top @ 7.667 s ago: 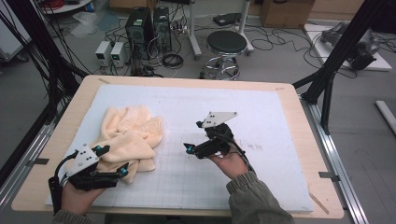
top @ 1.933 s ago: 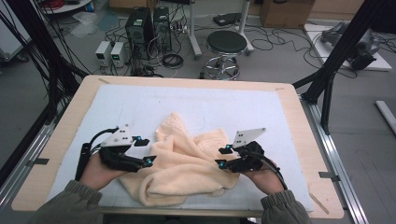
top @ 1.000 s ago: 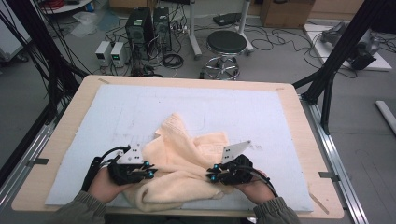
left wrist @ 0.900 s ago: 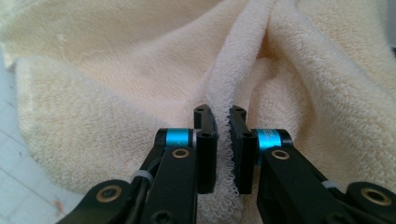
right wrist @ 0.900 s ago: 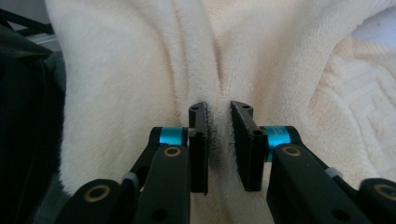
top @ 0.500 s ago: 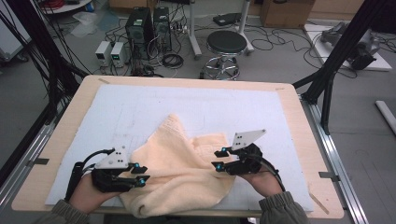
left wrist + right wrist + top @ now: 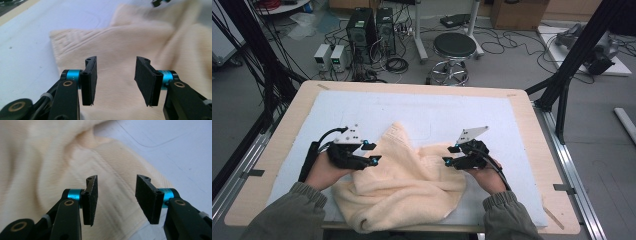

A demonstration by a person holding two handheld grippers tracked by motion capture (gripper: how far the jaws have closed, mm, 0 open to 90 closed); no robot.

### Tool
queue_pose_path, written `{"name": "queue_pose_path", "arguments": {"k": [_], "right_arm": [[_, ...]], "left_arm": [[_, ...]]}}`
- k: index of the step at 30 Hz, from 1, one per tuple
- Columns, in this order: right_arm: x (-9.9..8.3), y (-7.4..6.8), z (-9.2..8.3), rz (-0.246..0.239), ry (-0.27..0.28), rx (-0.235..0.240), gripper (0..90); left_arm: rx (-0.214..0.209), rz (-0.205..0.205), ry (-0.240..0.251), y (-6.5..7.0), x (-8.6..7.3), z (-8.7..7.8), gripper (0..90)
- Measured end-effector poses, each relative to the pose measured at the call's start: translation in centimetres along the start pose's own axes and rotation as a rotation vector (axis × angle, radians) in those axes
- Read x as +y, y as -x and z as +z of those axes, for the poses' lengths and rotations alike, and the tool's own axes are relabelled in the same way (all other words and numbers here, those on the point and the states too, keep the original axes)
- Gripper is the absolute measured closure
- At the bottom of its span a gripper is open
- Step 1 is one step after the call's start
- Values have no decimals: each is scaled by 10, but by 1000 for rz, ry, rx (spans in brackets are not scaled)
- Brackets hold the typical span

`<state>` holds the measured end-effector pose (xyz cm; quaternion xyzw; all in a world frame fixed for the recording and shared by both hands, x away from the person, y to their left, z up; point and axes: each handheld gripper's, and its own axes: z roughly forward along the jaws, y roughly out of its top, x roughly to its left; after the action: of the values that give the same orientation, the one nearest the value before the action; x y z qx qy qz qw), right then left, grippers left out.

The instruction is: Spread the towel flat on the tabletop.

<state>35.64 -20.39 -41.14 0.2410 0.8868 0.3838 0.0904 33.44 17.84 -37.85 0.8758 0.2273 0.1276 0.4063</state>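
Here a cream terry towel [image 7: 404, 182] lies rumpled on the counter [image 7: 277, 150], toward six o'clock, its lower hem at the near edge; it looks soft, light and limp, likely to sag and slide rather than hold shape. The left tongs [image 7: 371, 153] at nine o'clock and the right tongs [image 7: 448, 155] at three o'clock have just been opening; both stand released, nothing between them. Its woven border band [image 7: 75, 41] or a corner seems the firmest place to pinch.

Soft, nubby terry-cloth towel [image 7: 407, 185]
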Motion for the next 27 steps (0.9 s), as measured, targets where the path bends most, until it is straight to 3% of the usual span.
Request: {"name": "queue_pose_path", "arguments": {"k": [3, 5, 6, 7, 8, 11, 12, 13, 15, 17, 19, 23, 26, 27], "right_arm": [[-3, 8, 13, 18, -30, -13, 536], [-7, 10, 26, 20, -81, 0, 603], [-7, 10, 26, 20, -81, 0, 603], [-6, 10, 26, 19, -73, 9, 686], [-6, 10, 26, 19, -73, 9, 686], [-5, 10, 26, 4, -81, 42, 826], [-5, 10, 25, -8, -82, 50, 841], [-4, 10, 24, -11, -89, 43, 848], [-1, 13, 14, -12, -84, 1, 854], [4, 15, -2, -16, -46, -54, 855], [11, 15, -21, -10, 15, -109, 855], [13, 15, -42, 0, 71, -122, 849], [4, 13, -37, 8, 23, -92, 836], [-4, 11, -26, 16, -32, -54, 816]], "left_arm": [[8, 0, -83, -13, -6, 27, 527], [-1, -7, -143, -17, -11, 40, 532], [-6, -16, -168, -19, -13, 46, 532], [-18, -21, -198, -21, -15, 51, 547], [-31, -34, -204, -22, -18, 54, 547], [-12, -77, -173, -24, -21, 52, 642], [-16, -79, -178, -24, -21, 51, 741], [-10, -78, -185, -22, -21, 50, 741], [-2, -65, -192, -20, -20, 50, 833], [22, -47, -204, -18, -19, 47, 843], [46, -61, -173, -16, -19, 43, 847], [56, -91, -131, -14, -25, 23, 848], [46, -92, -113, -7, -33, 9, 848], [39, -94, -110, -3, -36, 5, 848]]}}
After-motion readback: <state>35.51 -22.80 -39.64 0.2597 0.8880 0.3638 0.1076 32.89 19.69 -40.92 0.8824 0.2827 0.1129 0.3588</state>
